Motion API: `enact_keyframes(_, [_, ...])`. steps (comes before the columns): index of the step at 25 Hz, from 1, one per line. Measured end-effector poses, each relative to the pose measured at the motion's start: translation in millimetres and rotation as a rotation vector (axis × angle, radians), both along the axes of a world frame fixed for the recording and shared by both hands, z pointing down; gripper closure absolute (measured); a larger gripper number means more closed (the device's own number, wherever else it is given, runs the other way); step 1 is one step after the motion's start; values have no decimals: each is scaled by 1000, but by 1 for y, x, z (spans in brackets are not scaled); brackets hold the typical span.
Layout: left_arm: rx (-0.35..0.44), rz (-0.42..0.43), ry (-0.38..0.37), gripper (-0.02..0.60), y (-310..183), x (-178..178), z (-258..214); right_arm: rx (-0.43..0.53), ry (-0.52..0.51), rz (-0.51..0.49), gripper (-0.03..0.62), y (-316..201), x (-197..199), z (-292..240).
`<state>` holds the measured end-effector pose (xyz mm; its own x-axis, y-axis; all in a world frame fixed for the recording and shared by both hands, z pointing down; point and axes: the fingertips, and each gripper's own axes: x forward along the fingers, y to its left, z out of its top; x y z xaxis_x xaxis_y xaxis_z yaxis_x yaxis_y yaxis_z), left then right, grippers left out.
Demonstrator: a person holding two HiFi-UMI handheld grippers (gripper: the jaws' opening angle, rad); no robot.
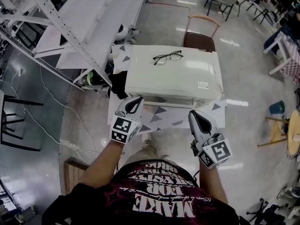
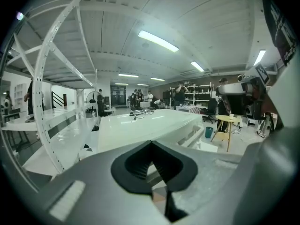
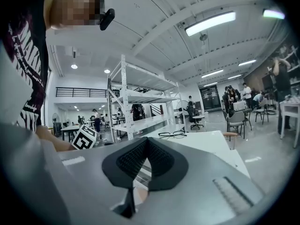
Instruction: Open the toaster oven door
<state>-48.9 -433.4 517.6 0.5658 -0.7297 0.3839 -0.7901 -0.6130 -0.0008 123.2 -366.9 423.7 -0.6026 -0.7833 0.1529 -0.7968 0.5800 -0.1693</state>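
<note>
The white toaster oven (image 1: pixel 171 74) stands on a small table (image 1: pixel 164 114), its front face toward me and its door closed. A pair of black glasses (image 1: pixel 167 56) lies on its top. My left gripper (image 1: pixel 139 99) hovers just off the oven's front left corner, shut and holding nothing. My right gripper (image 1: pixel 192 113) hangs a little below the front right corner, also shut and holding nothing. In the left gripper view the gripper (image 2: pixel 151 142) points across the oven top (image 2: pixel 140 128). In the right gripper view the gripper (image 3: pixel 147 140) points past the oven top (image 3: pixel 206 142) and the glasses (image 3: pixel 171 135).
A white metal shelving rack (image 1: pixel 70 27) runs along the left, close to the table. A brown chair (image 1: pixel 200 32) stands behind the oven. A wooden stool (image 1: pixel 286 135) is at the right. Cables lie on the floor at the left.
</note>
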Motion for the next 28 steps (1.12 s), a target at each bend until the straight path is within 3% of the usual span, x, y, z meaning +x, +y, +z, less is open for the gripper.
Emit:
enact_keyframes(5, [-42, -14, -24, 580, -10, -3, 24, -12, -1, 1, 568, 0, -1, 4])
enact_keyframes(9, [-42, -37, -1, 580, -15, -6, 28, -13, -4, -13, 568, 1, -4, 5])
enact_keyframes(18, [-128, 26, -114, 580, -9, 2, 35, 1, -12, -30, 568, 10, -4, -2])
enact_keyframes(28, [-93, 14, -131, 580, 12, 2, 41, 20, -17, -16, 568, 33, 17, -10])
